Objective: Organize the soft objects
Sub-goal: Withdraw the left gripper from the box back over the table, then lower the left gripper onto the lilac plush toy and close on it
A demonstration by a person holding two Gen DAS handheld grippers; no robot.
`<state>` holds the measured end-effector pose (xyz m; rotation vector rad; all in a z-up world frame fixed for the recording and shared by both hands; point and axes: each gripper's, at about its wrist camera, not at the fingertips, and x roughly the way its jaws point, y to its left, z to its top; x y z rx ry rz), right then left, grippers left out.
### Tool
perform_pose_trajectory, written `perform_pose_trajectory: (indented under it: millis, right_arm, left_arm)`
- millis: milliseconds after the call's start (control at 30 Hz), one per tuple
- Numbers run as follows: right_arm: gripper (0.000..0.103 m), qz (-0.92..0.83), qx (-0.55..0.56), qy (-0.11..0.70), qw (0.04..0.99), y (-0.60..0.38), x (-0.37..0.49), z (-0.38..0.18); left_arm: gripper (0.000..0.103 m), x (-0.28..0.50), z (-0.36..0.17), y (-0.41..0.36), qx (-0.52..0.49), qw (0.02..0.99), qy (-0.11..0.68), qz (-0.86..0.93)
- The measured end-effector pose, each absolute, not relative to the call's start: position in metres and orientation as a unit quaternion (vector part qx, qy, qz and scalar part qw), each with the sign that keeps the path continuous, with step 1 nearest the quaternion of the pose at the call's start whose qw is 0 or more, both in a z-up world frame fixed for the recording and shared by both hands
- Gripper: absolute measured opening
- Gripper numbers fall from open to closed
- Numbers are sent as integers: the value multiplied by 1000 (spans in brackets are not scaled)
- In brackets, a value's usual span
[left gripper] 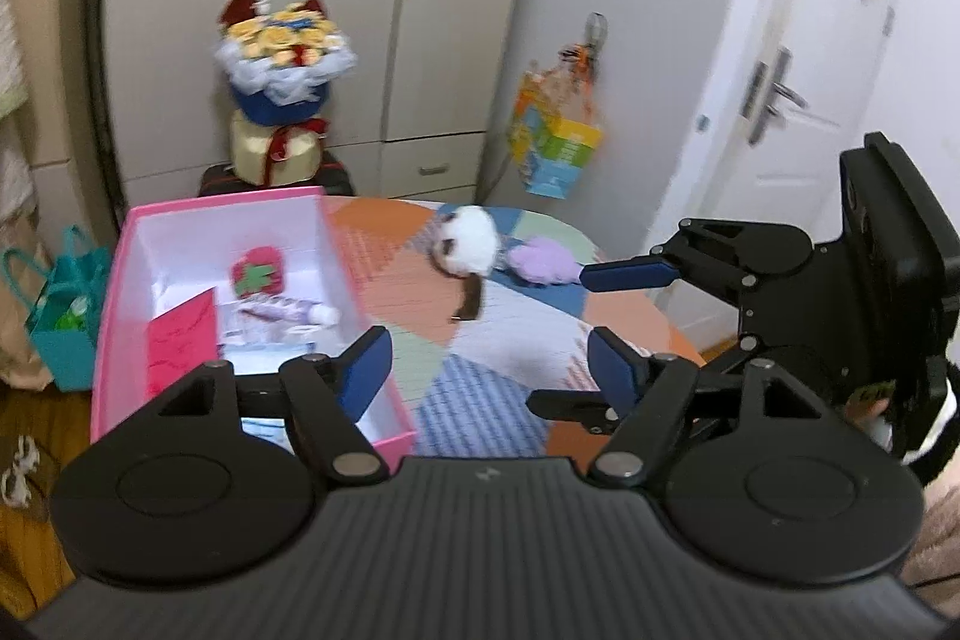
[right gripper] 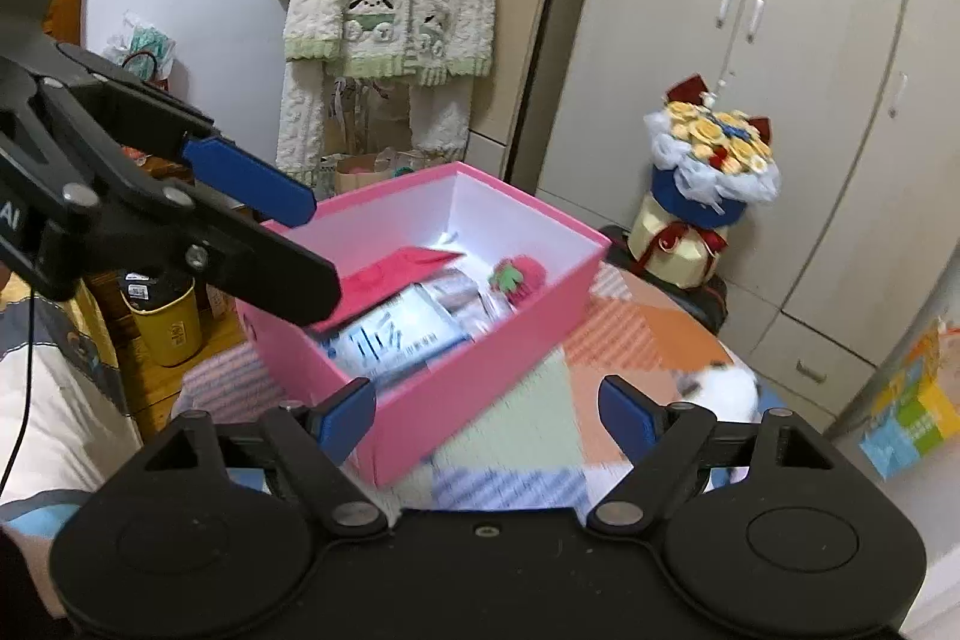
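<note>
Pink box point(left gripper: 114, 280) sits at the table's left edge, a strawberry plush point(left gripper: 257, 275) already inside. White plush point(left gripper: 467, 239) and purple plush point(left gripper: 543, 261) lie together on the patchwork cloth point(left gripper: 498, 388), apparently waiting their turn. Left gripper point(left gripper: 489, 370) and right gripper point(right gripper: 489, 409) both gape wide, empty, likely readied for picking.

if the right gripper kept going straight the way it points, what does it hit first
Probably the pink box: the open right gripper points at its near corner and long side wall. Depth is unclear, and the frame is blurred.
</note>
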<state>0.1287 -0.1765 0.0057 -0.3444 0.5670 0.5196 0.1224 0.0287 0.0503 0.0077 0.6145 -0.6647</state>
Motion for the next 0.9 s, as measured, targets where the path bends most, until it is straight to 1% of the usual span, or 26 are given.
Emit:
perform_pose_trajectory:
  millis: [100, 167, 233, 267, 400, 633, 900]
  right_arm:
    - [93, 252, -156, 276, 914, -205, 117, 4]
    - [93, 243, -147, 276, 918, -226, 111, 1]
    - [93, 230, -141, 276, 923, -245, 107, -3]
    - [93, 221, -136, 276, 925, -256, 106, -4]
    - [94, 200, -116, 275, 933, -292, 107, -11]
    - [94, 182, -93, 258, 944, -341, 123, -26]
    - [94, 175, -66, 250, 950, -381, 177, -58]
  left_arm:
    - [76, 117, 52, 8, 15, 893, 297, -338]
    - [77, 117, 50, -8, 22, 889, 298, -347]
    - [88, 120, 49, -24, 24, 887, 298, -353]
    - [89, 122, 47, -32, 22, 887, 295, -355]
    - [90, 134, 40, -63, 20, 885, 298, -359]
    - [90, 175, 16, -107, -22, 870, 325, -370]
    - [86, 223, -26, -146, -54, 876, 337, -340]
